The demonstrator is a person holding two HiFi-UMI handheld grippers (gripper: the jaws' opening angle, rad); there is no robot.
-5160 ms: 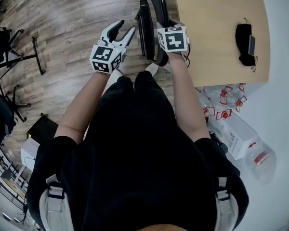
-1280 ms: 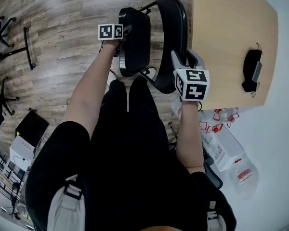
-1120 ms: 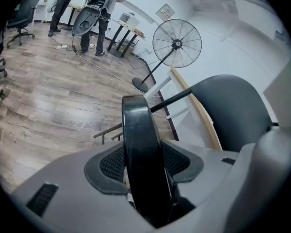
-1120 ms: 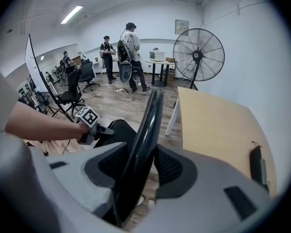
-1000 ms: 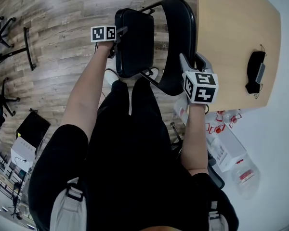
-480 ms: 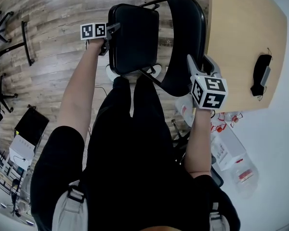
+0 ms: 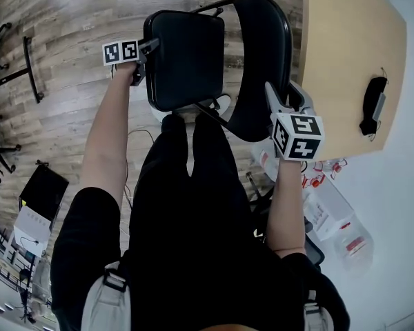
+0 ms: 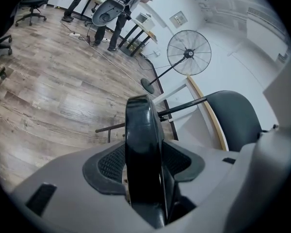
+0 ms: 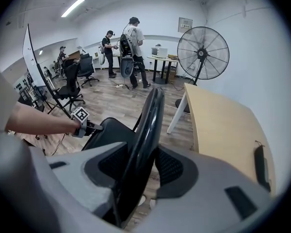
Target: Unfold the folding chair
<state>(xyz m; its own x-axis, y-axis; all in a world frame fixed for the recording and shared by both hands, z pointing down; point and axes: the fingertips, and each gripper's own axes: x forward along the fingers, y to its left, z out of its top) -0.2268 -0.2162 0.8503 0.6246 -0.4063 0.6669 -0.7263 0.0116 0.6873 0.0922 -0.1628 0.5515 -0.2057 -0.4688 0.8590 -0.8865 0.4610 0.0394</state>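
The black folding chair stands between my legs and the wooden table. In the head view its seat (image 7: 186, 57) lies nearly flat and its backrest (image 7: 262, 61) rises at the right. My left gripper (image 7: 150, 47) grips the seat's left edge. In the left gripper view that seat edge (image 8: 143, 130) fills the gap between the pads; the jaws have just been opening a little around it. My right gripper (image 7: 281, 96) is shut on the backrest's right rim. In the right gripper view the backrest (image 9: 148, 125) runs between the pads, and the left gripper (image 9: 82, 123) shows on the seat beyond it.
A wooden table (image 7: 345, 47) stands right of the chair, with a black pouch (image 7: 372, 105) on it. Packed bottles (image 7: 317, 181) lie on the floor by my right leg. Office-chair bases (image 7: 27, 67) are at the left. A standing fan (image 9: 202, 52) and people (image 9: 133, 47) are farther off.
The seat has swung out and down from the backrest to nearly flat. My left gripper went left and down with its edge. The right gripper shifted slightly while staying on the backrest.
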